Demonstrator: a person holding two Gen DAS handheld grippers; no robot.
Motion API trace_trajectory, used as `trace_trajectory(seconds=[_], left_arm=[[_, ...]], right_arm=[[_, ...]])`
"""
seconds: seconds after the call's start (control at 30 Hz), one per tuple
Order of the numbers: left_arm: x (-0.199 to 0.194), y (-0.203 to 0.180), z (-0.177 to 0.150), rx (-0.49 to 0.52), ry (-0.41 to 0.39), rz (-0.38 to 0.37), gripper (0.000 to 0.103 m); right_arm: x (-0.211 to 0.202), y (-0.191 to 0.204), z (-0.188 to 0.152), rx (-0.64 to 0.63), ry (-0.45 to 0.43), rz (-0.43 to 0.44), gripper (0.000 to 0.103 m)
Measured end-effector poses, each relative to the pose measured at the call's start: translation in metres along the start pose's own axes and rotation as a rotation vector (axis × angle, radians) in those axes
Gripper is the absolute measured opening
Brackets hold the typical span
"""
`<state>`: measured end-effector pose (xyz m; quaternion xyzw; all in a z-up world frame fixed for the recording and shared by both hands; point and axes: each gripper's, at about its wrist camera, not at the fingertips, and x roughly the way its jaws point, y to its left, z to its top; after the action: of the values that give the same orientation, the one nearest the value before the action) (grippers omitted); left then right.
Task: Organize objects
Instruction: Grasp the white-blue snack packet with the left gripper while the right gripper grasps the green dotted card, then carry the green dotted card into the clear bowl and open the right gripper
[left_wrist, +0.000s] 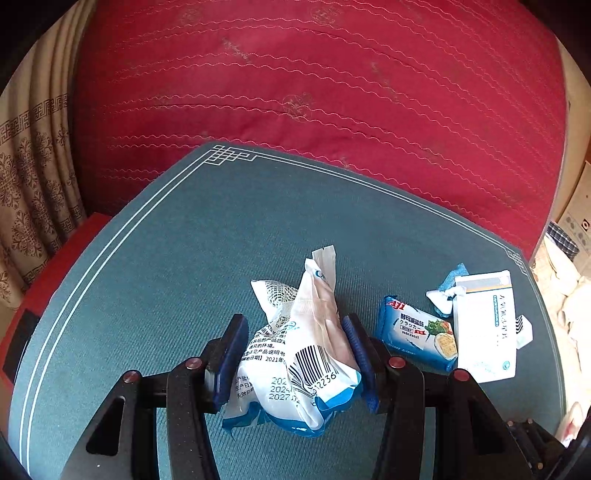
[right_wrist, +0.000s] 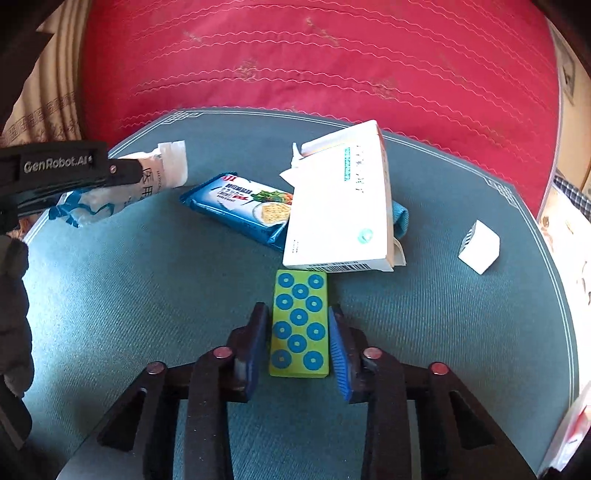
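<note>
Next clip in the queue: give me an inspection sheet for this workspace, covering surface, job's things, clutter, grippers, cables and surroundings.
Surface: teal woven mat with white line border.
Job's things: crumpled white-and-blue plastic bag with barcode; green rectangular tile with blue rings; blue cracker packet; white cardboard box, overlapping the packet's end.
Clutter: small white folded card lying apart; blue cloth partly under the box.
Grippers: left gripper closed on the bag, which looks lifted off the mat; right gripper straddling the tile, small gaps at both pads.
Cables: nothing seen.
Surroundings: red quilted cover behind; patterned beige curtain at left.
</note>
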<state>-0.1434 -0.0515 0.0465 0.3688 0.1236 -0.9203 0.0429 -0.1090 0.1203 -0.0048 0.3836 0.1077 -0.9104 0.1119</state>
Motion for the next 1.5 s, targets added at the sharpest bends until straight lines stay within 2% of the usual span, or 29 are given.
trace_trajectory(seconds=[0.27, 0.43, 0.7, 0.9, 1.13, 1.37, 1.5], left_arm=[[-0.007, -0.005, -0.001, 0.010, -0.011, -0.029, 0.056], [-0.014, -0.015, -0.003, 0.032, -0.023, -0.059, 0.056], [-0.031, -0.039, -0.011, 0.084, -0.041, -0.115, 0.056], [-0.038, -0.057, -0.017, 0.130, -0.046, -0.150, 0.056], [-0.054, -0.051, -0.009, 0.117, -0.079, -0.180, 0.056], [-0.084, -0.034, 0.007, 0.061, -0.124, -0.294, 0.056], [-0.101, -0.032, 0.012, 0.060, -0.165, -0.325, 0.055]], right_arm=[[-0.014, -0.005, -0.012, 0.052, 0.014, 0.030, 0.030], [-0.033, -0.015, -0.026, 0.119, 0.009, 0.062, 0.030], [-0.067, -0.035, -0.044, 0.198, -0.019, 0.065, 0.030], [-0.087, -0.047, -0.059, 0.247, -0.028, 0.043, 0.030], [-0.110, -0.068, -0.073, 0.309, -0.046, 0.003, 0.030], [-0.135, -0.095, -0.081, 0.364, -0.087, -0.048, 0.030], [-0.148, -0.108, -0.086, 0.387, -0.104, -0.087, 0.030]])
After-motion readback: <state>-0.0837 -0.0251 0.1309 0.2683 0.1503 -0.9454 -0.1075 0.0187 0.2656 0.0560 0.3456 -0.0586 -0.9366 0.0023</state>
